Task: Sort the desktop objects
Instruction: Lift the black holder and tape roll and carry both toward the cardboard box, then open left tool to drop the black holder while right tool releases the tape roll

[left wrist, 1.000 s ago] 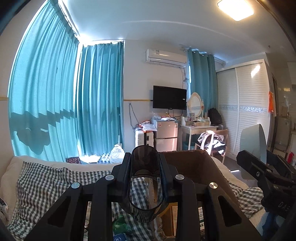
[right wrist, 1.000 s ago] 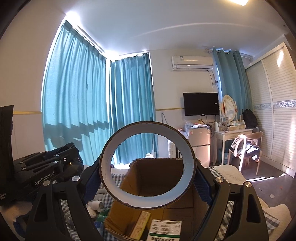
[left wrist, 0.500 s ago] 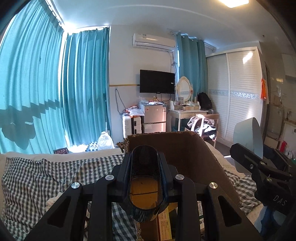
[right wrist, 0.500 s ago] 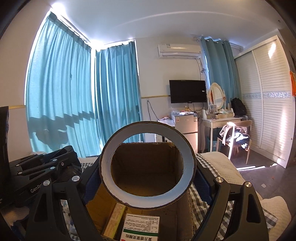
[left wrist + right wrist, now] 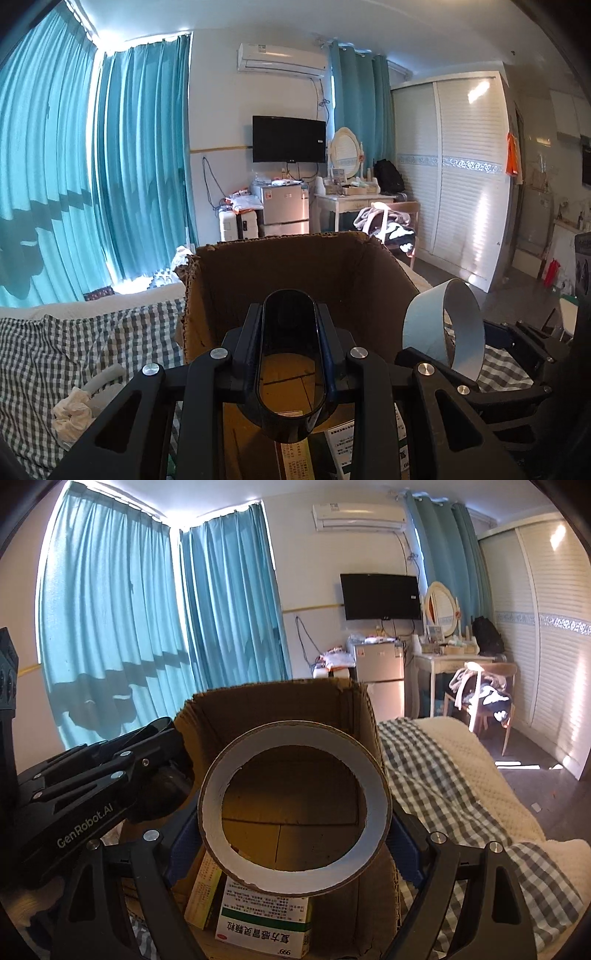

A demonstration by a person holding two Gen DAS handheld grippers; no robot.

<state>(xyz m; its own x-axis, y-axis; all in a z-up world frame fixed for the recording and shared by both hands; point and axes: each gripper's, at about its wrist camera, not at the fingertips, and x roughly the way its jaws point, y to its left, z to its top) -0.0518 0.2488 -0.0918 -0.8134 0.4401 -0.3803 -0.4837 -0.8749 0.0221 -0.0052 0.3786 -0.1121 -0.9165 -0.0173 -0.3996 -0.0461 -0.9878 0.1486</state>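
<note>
My left gripper (image 5: 290, 365) clamps a dark translucent cup (image 5: 290, 373), my right gripper (image 5: 295, 827) clamps a tape roll (image 5: 295, 808), both over the cardboard box (image 5: 280, 701)

So the landmark is the open brown cardboard box (image 5: 280, 716) sitting on the checked bedding. A dark see-through oval cup (image 5: 290, 365) is held over the box's near-left side, open end facing the camera. A big tape roll (image 5: 295, 808), brown outside and pale grey inside, is up over the near-right side, hole facing straight on. Inside the box: a green-and-white medicine carton (image 5: 264, 919) and a yellowish carton (image 5: 203, 893) just left of it.
</note>
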